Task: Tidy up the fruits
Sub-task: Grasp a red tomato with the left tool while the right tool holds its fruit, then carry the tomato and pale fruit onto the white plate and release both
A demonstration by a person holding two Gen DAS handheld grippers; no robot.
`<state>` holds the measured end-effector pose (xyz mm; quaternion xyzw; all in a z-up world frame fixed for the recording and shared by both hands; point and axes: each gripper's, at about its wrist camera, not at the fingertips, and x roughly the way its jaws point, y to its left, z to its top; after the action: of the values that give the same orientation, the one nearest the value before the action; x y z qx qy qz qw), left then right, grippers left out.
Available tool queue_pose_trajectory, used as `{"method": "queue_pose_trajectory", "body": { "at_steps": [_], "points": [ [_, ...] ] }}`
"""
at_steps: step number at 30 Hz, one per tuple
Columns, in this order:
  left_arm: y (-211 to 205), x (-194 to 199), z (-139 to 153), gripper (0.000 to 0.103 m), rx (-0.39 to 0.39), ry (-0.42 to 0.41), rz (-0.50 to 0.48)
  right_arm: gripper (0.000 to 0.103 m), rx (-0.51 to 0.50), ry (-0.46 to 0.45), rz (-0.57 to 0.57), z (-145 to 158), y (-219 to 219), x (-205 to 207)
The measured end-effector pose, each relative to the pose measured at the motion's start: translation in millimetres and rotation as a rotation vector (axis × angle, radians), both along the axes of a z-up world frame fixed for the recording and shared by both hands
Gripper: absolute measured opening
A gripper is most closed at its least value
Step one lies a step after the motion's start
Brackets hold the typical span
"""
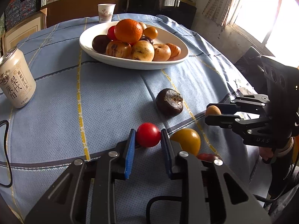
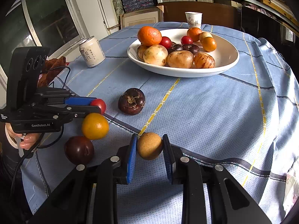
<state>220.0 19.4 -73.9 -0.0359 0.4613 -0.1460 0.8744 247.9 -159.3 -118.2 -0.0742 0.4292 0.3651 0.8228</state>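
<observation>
Glossy white ceramic bowl (image 1: 89, 46) — matt woven tablecloth (image 1: 112, 97) — paper cup (image 1: 106, 12)

Your right tongs (image 2: 149, 145) clamp a tan round fruit (image 2: 149, 145); your left tongs (image 2: 97, 105) grip a red tomato (image 2: 99, 104).

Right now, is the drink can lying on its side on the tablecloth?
No, the drink can stands upright on the blue tablecloth, left of the white bowl of fruit.

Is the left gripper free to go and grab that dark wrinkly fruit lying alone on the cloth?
Probably not yet: the left gripper is shut on the red tomato. The dark fruit lies just beyond on bare cloth with nothing in between.
</observation>
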Motion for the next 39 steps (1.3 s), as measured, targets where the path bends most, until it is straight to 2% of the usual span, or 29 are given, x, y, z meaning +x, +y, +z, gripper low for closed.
{"method": "queue_pose_trajectory", "body": {
  "at_steps": [12,16,19,24,26,31,37,38,39],
  "points": [
    [7.1,-7.0,7.8,0.026,-0.018,-0.038,0.032,0.027,0.053,-0.010,-0.005,4.3,-3.5,2.4],
    [10.6,-8.1,16.9,0.026,-0.056,-0.073,0.031,0.027,0.102,-0.035,-0.029,10.6,-6.9,9.0],
    [17.7,0.2,32.4,0.026,-0.099,-0.091,0.041,0.027,0.150,-0.052,-0.087,19.3,-9.6,24.1],
    [26.9,37.3,69.7,0.026,-0.096,-0.167,0.078,0.027,0.257,-0.218,-0.215,47.2,-11.4,52.5],
    [31.0,59.7,80.5,0.026,-0.103,-0.188,0.102,0.027,0.278,-0.258,-0.259,51.9,-9.8,65.2],
    [36.4,113.1,93.2,0.026,-0.055,-0.209,0.158,0.027,0.286,-0.260,-0.304,51.9,-2.4,96.1],
    [35.8,172.1,89.0,0.028,-0.029,-0.155,0.212,0.028,0.328,-0.219,-0.268,49.1,3.4,119.2],
    [37.2,177.9,86.8,0.046,-0.032,-0.143,0.227,0.031,0.339,-0.212,-0.267,49.3,2.6,120.8],
    [39.1,180.6,85.3,0.077,-0.027,-0.135,0.254,0.044,0.345,-0.207,-0.271,49.7,1.4,119.5]
  ]
}}
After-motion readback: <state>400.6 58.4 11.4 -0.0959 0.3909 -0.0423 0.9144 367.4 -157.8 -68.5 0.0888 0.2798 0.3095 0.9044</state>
